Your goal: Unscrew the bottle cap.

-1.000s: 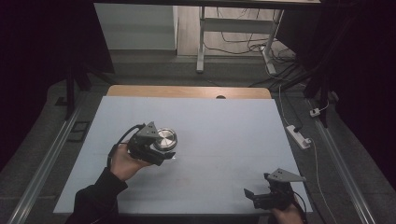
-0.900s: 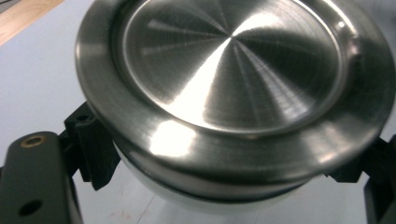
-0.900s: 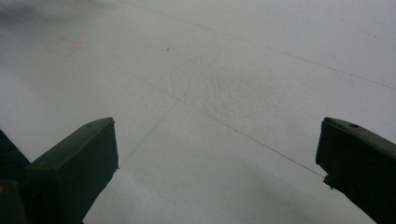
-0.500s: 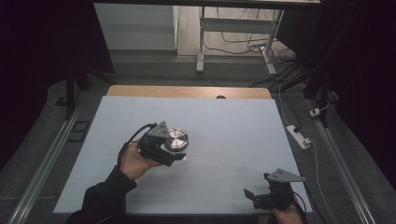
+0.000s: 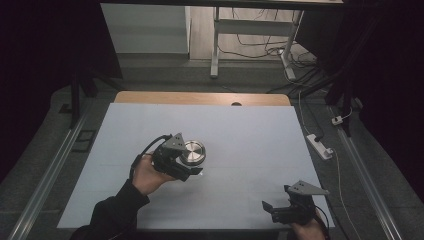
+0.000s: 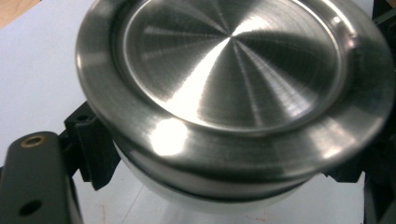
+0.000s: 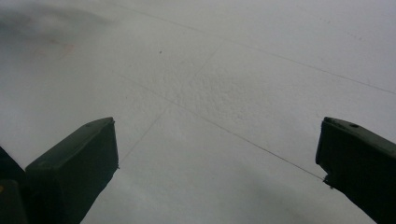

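Steel object: round brushed-steel lid with a wide flat rim (image 5: 192, 152), left of the table's middle, at mid depth; in the left gripper view (image 6: 233, 84) it is tilted and very close to the camera.
Left gripper: black two-jaw gripper in the person's left hand (image 5: 176, 161), jaws closed onto the steel lid from its near-left side, so the lid is held.
Under the lid: a pale, whitish edge shows below the rim in the left gripper view; what it belongs to I cannot tell.
Handling: probably stiff and rather heavy for its size, and the polished metal looks slippery; it may swing or slide in the pads if tilted more.
Where to hold: the rim edge, with the pads deep over it, seems the safest place; the smooth centre gives nothing to grasp.
Table: light grey-blue table surface (image 5: 250, 130), bare around the lid.
Right gripper: black two-jaw gripper in the right hand (image 5: 272, 210), at the near right edge, well apart from the lid, jaws wide with nothing between them.
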Motion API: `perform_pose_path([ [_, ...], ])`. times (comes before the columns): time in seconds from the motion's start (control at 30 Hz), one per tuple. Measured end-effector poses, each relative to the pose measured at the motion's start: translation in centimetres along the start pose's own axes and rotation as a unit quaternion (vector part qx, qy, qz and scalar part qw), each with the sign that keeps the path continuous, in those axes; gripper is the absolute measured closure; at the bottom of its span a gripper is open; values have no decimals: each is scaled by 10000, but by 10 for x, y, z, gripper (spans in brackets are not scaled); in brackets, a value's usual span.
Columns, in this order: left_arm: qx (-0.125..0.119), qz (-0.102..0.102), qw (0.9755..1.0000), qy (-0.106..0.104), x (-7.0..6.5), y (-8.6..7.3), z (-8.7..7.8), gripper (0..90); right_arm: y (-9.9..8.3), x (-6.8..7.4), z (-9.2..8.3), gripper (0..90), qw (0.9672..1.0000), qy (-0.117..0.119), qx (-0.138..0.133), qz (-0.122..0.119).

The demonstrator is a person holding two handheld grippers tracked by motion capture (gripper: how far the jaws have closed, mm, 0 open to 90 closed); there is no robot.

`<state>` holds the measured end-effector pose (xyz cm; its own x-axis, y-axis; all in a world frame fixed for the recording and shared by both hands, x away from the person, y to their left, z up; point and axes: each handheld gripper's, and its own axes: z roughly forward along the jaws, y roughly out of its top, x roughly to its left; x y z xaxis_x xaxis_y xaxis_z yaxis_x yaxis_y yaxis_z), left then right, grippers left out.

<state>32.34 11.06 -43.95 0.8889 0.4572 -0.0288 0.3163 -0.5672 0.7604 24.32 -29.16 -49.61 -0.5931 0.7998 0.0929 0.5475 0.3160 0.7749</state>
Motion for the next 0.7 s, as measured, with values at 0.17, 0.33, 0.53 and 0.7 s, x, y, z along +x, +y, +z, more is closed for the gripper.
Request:
perform_pose_path([
  [0.17,-25,31,10000,14,-1,0,-1,158,7,6,-3,0,9999,80,-110,-77],
  [0.33,-20,31,10000,29,-2,0,0,158,14,13,-2,0,9994,251,-154,-172],
  [0.53,-25,24,10000,7,-1,-1,1,158,23,19,-1,0,9984,442,-261,-252],
  [0.7,-22,35,10000,-17,-1,-1,2,159,30,26,2,0,9973,540,-337,-374],
])
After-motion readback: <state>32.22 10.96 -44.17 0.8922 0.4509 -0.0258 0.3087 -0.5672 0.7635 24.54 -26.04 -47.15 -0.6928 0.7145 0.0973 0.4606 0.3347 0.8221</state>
